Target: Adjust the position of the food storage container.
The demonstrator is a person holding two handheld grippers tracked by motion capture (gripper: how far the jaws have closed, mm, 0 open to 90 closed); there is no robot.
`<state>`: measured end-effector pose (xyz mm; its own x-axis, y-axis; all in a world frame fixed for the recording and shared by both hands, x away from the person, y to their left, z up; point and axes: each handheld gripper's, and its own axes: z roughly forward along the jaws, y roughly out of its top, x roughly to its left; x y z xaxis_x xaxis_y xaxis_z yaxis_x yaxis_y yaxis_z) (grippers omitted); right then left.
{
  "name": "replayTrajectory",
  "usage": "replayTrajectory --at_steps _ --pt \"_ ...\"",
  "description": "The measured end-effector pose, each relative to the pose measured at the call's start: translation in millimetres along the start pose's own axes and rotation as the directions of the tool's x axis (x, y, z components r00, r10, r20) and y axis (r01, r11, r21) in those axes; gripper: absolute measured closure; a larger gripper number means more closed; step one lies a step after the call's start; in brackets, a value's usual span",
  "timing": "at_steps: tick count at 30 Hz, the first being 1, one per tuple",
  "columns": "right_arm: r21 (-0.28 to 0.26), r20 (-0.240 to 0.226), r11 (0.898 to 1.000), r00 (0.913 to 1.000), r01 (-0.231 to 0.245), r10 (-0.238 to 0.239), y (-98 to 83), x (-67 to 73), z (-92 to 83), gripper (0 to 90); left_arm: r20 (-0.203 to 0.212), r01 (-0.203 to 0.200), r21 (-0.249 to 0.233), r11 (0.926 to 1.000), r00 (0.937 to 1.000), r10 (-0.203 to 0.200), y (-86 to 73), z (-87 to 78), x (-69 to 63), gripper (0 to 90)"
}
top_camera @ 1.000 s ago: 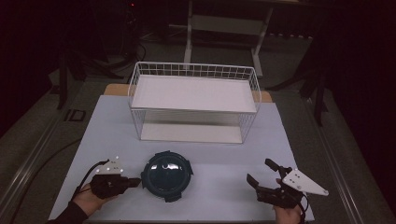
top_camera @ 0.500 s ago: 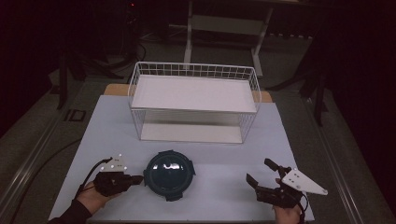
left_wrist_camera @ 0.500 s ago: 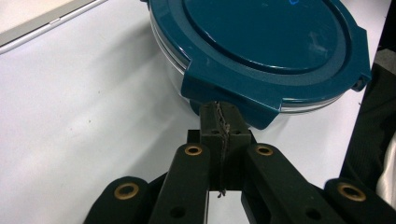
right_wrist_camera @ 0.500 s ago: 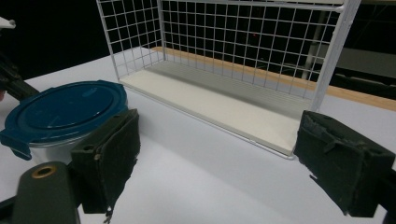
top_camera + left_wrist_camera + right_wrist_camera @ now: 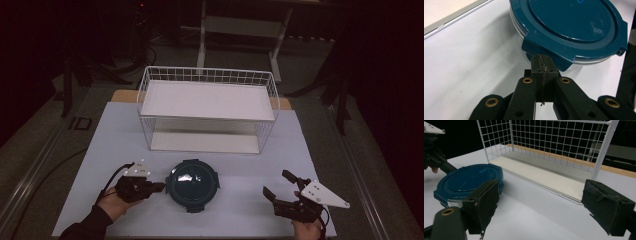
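A round container with a dark teal lid [image 5: 192, 184] sits on the white table near its front edge, slightly left of centre. My left gripper [image 5: 159, 187] lies just left of it with its jaws shut. In the left gripper view its tips [image 5: 541, 61] sit right under the lid's near clasp tab [image 5: 549, 53], and nothing shows between the jaws. My right gripper [image 5: 276, 182] rests at the front right, open, well apart from the container. Between its wide-spread jaws [image 5: 544, 205] I see bare table, with the teal lid [image 5: 466, 181] off to the left.
A white wire rack [image 5: 207, 107] with two white shelves stands across the back middle of the table; its lower shelf [image 5: 544, 176] faces the right gripper. The table [image 5: 240, 210] has free room between the container and the right gripper. Dark floor surrounds the table.
My left gripper has crept right until its shut tips reach the container's lid tab. The right gripper and the container have stayed put.
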<state>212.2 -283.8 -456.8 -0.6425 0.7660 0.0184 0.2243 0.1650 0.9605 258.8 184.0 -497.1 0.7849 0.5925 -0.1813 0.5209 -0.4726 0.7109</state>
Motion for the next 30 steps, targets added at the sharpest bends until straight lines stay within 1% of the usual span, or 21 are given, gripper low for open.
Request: replayTrajectory --at_steps 5,10,15,16,19,22,24,27,30 --pt "0.000 0.001 1.000 1.0000 -0.002 0.002 -0.3 -0.7 -0.1 14.0 0.012 -0.005 0.000 1.0000 0.9999 0.005 8.0 8.6 -0.4 90.0" --pt "0.002 -0.002 1.000 1.0000 -0.001 0.001 -0.4 -0.4 0.4 14.0 0.025 -0.029 0.018 0.9994 0.9993 0.029 16.1 15.8 -5.3 89.9" --pt "0.005 -0.003 1.000 1.0000 -0.002 0.002 -0.8 -0.3 1.1 14.0 0.029 -0.048 0.018 0.9987 0.9984 0.048 25.1 26.4 -11.0 89.9" --pt "0.005 -0.003 1.000 1.0000 -0.002 0.002 -0.8 -0.3 1.1 14.0 0.029 -0.048 0.018 0.9987 0.9984 0.048 25.1 26.4 -11.0 89.9" --pt "0.006 -0.003 1.000 1.0000 0.001 -0.001 -0.8 0.2 1.3 14.0 0.035 -0.053 0.016 0.9985 0.9980 0.052 30.7 33.2 -12.4 89.9" --pt "0.004 -0.003 1.000 1.0000 0.001 -0.001 -0.8 0.2 1.0 14.0 0.036 -0.050 0.011 0.9987 0.9981 0.050 32.8 36.3 -13.1 89.9" --pt "0.004 -0.004 1.000 1.0000 0.001 -0.001 -0.9 0.1 1.0 14.0 0.045 -0.045 0.004 0.9990 0.9980 0.044 35.4 40.5 -13.2 89.9" --pt "0.004 -0.004 1.000 1.0000 0.003 -0.003 -0.7 0.4 1.3 14.0 0.051 -0.048 0.002 0.9988 0.9976 0.048 37.4 43.2 -13.4 89.9" --pt "0.008 -0.007 1.000 1.0000 0.005 -0.005 -0.8 0.9 1.8 14.0 0.047 -0.055 -0.001 0.9985 0.9974 0.055 38.1 44.2 -14.0 89.9"
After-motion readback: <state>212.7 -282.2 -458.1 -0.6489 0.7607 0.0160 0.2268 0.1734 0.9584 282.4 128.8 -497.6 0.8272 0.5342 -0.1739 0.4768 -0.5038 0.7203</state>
